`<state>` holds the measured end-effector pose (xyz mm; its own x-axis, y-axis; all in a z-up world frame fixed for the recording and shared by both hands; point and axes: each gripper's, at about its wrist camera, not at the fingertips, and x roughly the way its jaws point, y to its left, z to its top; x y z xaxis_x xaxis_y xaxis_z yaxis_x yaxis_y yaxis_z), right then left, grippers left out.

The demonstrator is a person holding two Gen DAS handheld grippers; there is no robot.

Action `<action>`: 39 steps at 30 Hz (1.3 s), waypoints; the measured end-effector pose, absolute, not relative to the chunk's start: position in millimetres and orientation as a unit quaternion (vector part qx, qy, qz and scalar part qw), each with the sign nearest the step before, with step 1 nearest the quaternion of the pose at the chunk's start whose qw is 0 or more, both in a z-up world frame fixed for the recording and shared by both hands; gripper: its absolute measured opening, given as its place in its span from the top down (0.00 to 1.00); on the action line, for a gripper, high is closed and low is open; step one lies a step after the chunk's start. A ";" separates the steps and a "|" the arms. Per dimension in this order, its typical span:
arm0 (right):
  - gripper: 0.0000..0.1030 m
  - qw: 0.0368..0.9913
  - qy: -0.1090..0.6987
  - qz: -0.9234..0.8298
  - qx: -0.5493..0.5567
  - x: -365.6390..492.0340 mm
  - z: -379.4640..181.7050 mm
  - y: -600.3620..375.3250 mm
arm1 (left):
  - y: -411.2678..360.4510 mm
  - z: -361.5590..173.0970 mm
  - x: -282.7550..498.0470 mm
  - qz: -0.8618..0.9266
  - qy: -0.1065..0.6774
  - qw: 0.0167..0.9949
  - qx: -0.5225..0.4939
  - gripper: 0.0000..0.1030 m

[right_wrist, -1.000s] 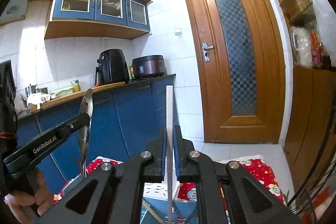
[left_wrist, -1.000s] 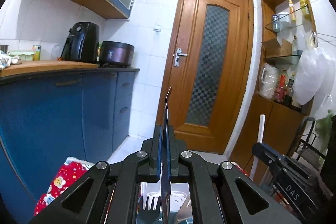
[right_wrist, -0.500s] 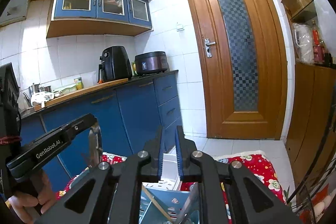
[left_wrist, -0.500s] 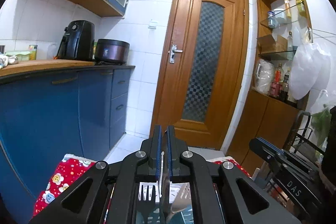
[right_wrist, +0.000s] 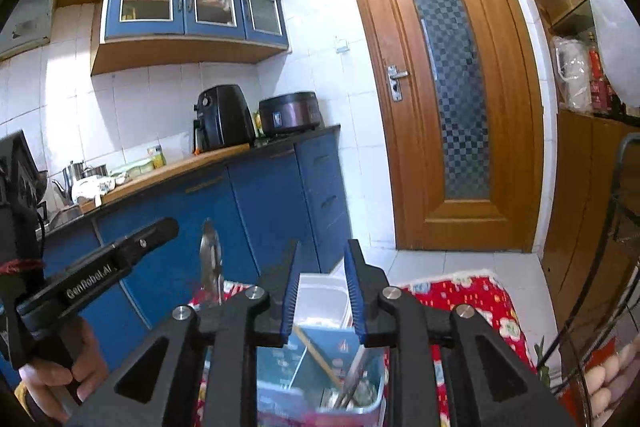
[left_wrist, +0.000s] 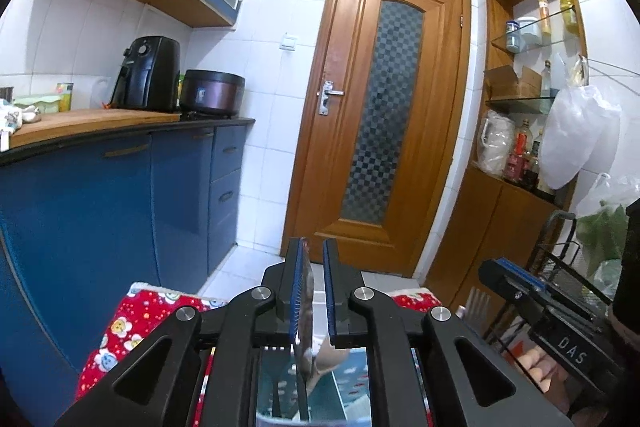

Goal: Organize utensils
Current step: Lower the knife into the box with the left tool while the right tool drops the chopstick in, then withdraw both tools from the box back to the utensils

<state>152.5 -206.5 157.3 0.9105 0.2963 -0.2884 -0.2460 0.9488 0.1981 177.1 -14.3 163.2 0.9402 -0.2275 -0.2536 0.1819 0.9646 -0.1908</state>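
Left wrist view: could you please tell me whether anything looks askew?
The metal utensil leans tilted against one pad of the left claw, whose jaws have just been opening, with a gap on its other side.

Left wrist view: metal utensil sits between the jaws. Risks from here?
1. The left gripper's jaws have just been opening. The metal utensil leans on one pad, unclamped, so it may tip or snag instead of dropping into the container.
2. The right gripper, empty and also just opening, is over the same container. The two could bump.
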 end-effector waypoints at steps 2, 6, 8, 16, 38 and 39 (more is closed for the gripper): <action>0.75 0.972 0.170 0.141 0.082 148.4 156.2 -207.4 | -14.4 165.1 170.6 -0.106 0.143 0.981 -0.080 0.89; 0.74 0.966 0.197 0.145 0.087 136.8 150.0 -208.7 | -13.2 167.0 155.6 -0.112 0.150 0.979 -0.080 0.82; 0.73 0.964 0.208 0.144 0.084 131.3 147.9 -208.6 | -12.9 166.8 147.3 -0.115 0.154 0.978 -0.079 0.79; 0.73 0.958 0.239 0.141 0.072 103.6 139.1 -205.9 | -15.2 163.5 120.7 -0.123 0.177 0.974 -0.072 0.78; 0.73 0.921 0.355 0.142 0.069 62.4 81.6 -198.5 | -15.2 113.3 79.4 -0.146 0.287 0.944 -0.066 0.78; 0.73 0.920 0.359 0.141 0.071 62.0 78.2 -198.7 | -15.6 110.1 78.3 -0.146 0.292 0.943 -0.067 0.78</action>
<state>62.0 -198.7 78.2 0.7019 0.3105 -0.6410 -0.2082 0.9501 0.2321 78.3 -15.6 110.1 0.7867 -0.3151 -0.5308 0.2372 0.9482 -0.2113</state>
